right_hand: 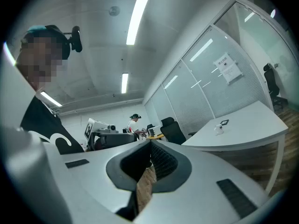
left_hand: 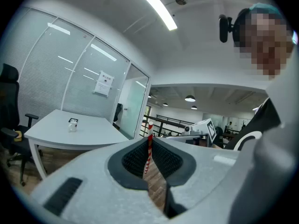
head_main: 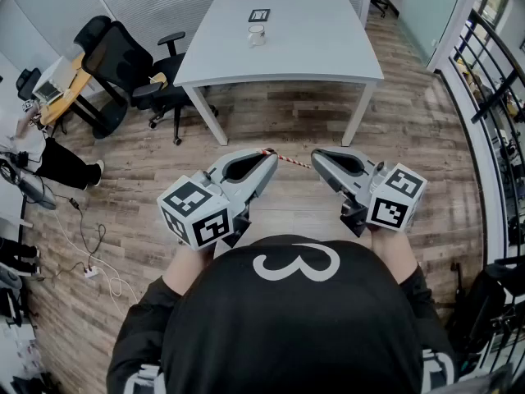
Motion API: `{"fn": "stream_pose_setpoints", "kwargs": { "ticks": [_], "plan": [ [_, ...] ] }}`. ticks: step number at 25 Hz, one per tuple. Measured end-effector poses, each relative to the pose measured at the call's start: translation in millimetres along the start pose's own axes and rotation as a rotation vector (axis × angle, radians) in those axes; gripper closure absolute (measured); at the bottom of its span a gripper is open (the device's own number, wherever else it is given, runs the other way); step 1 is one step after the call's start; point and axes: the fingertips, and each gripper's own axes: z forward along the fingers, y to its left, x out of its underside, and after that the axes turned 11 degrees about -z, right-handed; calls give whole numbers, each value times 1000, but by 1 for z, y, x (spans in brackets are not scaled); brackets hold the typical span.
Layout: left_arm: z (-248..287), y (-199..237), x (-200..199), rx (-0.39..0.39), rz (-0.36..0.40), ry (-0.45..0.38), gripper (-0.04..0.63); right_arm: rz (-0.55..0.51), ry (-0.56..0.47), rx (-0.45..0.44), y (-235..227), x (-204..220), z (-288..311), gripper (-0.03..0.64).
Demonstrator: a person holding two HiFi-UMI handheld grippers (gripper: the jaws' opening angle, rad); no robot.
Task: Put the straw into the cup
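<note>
Left gripper (head_main: 266, 153): clamped at its tips on striped straw (head_main: 289, 160), long axis sideways, free end just beside right gripper (head_main: 315, 154), shut and empty. Cup (head_main: 257, 34): on table (head_main: 328, 48), well apart, ahead, nearer the left gripper. Cup's mouth too small to make out

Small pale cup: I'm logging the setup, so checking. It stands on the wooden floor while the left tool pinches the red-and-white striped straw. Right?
Not quite. The small pale cup stands on the white table, not on the wooden floor; the head view shows it. The left tool does pinch the red-and-white striped straw.
</note>
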Motion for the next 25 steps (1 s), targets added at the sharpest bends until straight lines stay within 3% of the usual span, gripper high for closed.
{"fn": "stream_pose_setpoints", "kwargs": {
  "ticks": [15, 25],
  "plan": [
    [7, -12, 3, -6, 24, -4, 561, 2, -5, -12, -5, 1, -9, 603],
    [9, 6, 5, -30, 4, -27, 561, 20, -4, -34, -14, 12, -1, 603]
  ]
}}
